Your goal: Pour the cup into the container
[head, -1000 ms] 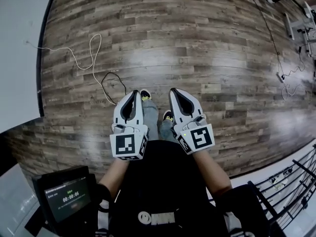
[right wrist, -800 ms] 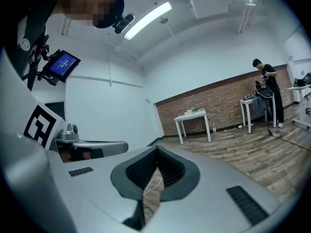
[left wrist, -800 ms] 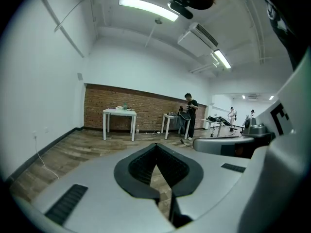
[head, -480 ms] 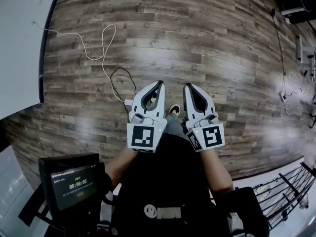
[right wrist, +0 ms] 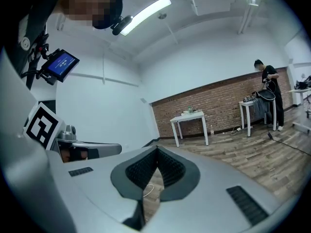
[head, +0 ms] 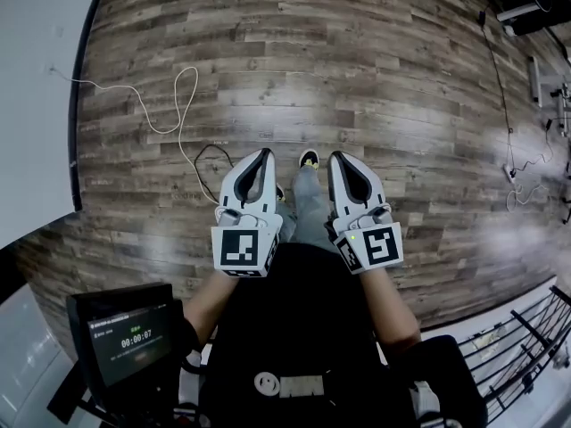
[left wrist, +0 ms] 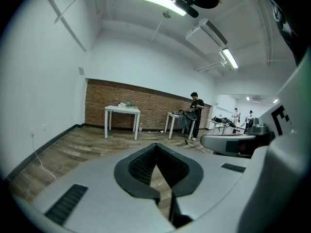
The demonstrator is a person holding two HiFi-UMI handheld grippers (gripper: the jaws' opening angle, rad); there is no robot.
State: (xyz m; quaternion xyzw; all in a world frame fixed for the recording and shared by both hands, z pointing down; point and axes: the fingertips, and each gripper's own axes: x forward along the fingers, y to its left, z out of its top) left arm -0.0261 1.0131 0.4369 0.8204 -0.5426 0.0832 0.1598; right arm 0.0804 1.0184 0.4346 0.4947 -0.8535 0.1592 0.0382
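I hold both grippers side by side at waist height over a wood floor, with nothing in either. In the head view my left gripper [head: 266, 152] and right gripper [head: 337, 156] are both shut, their tips touching. Each gripper view shows the same: the left gripper [left wrist: 156, 144] and the right gripper [right wrist: 157, 148] have their black pads meeting at the tip. Far ahead a white table [left wrist: 122, 110] [right wrist: 190, 116] stands against a brick wall. Small items on its top are too far off to tell whether they are a cup or a container.
A white cable [head: 169, 105] and a black cable [head: 210, 154] lie on the floor ahead of my feet. A white wall [head: 36, 87] runs along the left. A person [left wrist: 196, 113] stands at a second table [left wrist: 175, 115]. A timer screen [head: 125, 341] hangs at my left hip.
The floor and cables have shifted in the head view as I step forward, and my feet have swapped. Both grippers stay shut and side by side.
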